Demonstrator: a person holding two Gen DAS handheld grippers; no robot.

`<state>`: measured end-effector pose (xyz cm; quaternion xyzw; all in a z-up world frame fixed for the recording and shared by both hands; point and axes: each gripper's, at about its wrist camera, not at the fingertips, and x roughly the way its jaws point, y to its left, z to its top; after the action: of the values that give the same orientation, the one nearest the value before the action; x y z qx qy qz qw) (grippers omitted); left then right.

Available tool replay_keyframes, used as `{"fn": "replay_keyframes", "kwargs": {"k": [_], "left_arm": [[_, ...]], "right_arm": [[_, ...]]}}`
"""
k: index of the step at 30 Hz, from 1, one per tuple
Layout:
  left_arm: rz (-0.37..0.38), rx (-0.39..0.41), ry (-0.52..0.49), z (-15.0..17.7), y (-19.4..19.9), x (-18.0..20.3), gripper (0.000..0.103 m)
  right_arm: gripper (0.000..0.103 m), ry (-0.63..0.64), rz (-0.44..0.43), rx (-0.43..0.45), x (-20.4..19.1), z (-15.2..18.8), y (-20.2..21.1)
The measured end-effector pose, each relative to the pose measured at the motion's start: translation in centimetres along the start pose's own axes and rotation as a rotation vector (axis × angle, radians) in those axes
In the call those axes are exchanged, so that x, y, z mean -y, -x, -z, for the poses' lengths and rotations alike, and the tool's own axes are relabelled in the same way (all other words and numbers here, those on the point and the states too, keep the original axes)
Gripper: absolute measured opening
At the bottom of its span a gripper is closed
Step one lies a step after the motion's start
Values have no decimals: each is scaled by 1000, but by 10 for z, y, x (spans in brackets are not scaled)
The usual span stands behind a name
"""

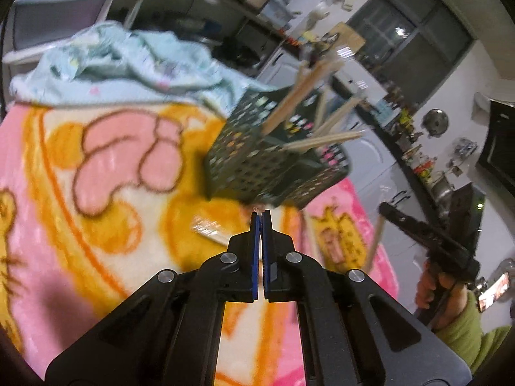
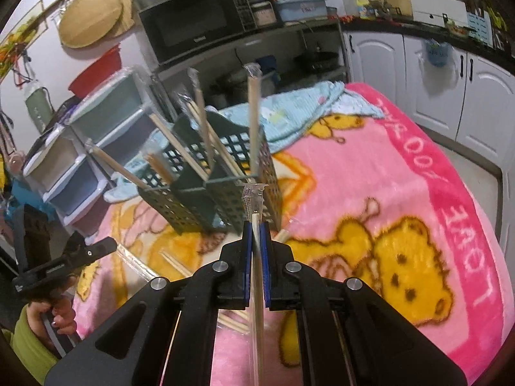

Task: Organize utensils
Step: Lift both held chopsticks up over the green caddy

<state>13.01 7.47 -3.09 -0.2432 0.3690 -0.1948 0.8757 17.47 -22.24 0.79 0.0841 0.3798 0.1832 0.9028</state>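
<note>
A dark green perforated basket (image 1: 276,167) (image 2: 212,193) stands on the pink cartoon blanket (image 2: 370,173) with several wrapped wooden chopsticks (image 1: 299,96) (image 2: 252,119) sticking up out of it. My right gripper (image 2: 256,225) is shut on a wrapped pair of chopsticks (image 2: 256,257), held just in front of the basket's near wall. My left gripper (image 1: 260,215) is shut and empty, just short of the basket's base. More wrapped chopsticks (image 1: 209,230) (image 2: 175,262) lie on the blanket near the basket. The right gripper also shows in the left wrist view (image 1: 428,234), the left one in the right wrist view (image 2: 64,260).
A crumpled light blue cloth (image 1: 128,61) (image 2: 289,109) lies on the blanket behind the basket. A plastic drawer unit (image 2: 83,148), a microwave (image 2: 193,22) on a shelf and white cabinets (image 2: 450,87) surround the table.
</note>
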Motion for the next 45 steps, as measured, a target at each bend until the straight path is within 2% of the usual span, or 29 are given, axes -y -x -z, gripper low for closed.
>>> {"fn": "replay_keyframes", "kwargs": {"k": [9,21,32,38,45], "left_arm": [[75,62,-120,-13,20,50,0],[149,69,-226,-25,13,109,0],[219,124,-341,-47,13,166,0],[259,147,-370,-60,11,186,0],[264,203,-364,-75,16,198,0]], "right_arm": [[5,45,1,70,-11,-9,25],[5,45,7,180,-7,-19,62],[5,40,41,290,0,-28,98],[5,44,43,332,0,-34,112],[5,65,29,362,-7,-45,117]]}}
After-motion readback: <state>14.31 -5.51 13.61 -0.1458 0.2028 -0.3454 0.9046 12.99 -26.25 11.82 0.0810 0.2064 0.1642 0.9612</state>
